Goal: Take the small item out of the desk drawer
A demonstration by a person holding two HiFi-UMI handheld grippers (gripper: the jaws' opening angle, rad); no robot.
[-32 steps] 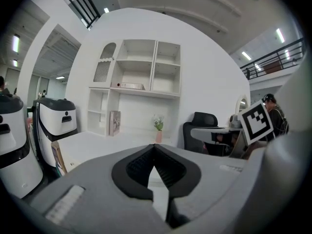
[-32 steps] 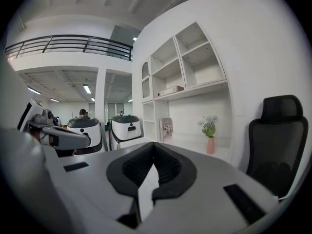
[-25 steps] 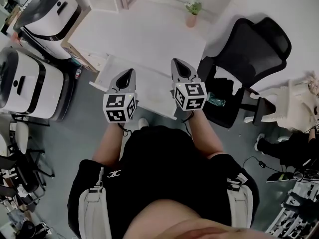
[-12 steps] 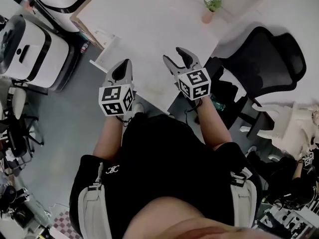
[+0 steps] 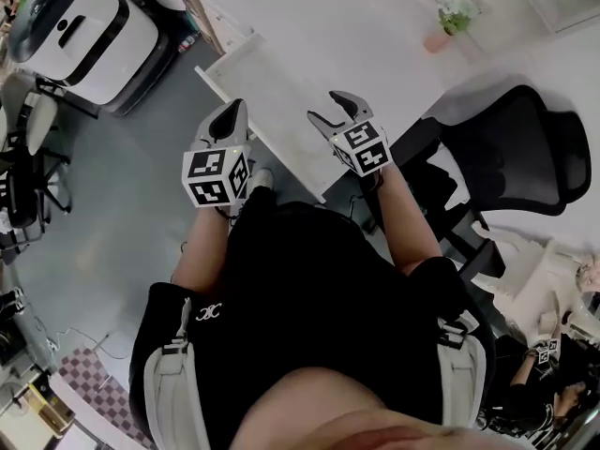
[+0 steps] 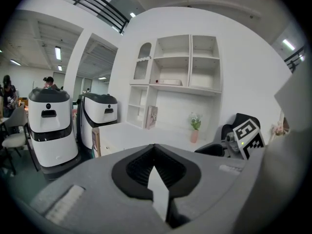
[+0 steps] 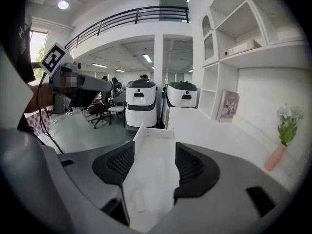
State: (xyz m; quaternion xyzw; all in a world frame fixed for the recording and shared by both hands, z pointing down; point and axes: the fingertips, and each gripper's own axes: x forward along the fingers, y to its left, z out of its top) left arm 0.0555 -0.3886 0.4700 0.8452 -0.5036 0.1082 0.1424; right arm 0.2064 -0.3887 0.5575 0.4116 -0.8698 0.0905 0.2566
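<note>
Drawer [image 5: 281,125]: pulled out of the desk [image 5: 328,26].
Small item [image 7: 139,199]: lies flat inside the drawer, near end.
Right gripper [image 5: 336,111]: over the drawer, jaws just opened wide, clamping nothing.
Left gripper [image 5: 230,120]: at the drawer's left edge, jaws together.

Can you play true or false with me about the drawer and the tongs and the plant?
1. The drawer is pulled open. True.
2. The right tongs are squeezed shut. False: they stand open, having just been opening, and nothing is gripped between them.
3. A small white item lies in the drawer. True.
4. The left tongs are holding the small white item. False: they are shut on nothing.
5. The plant stands on the floor. False: it stands on the white desk.
</note>
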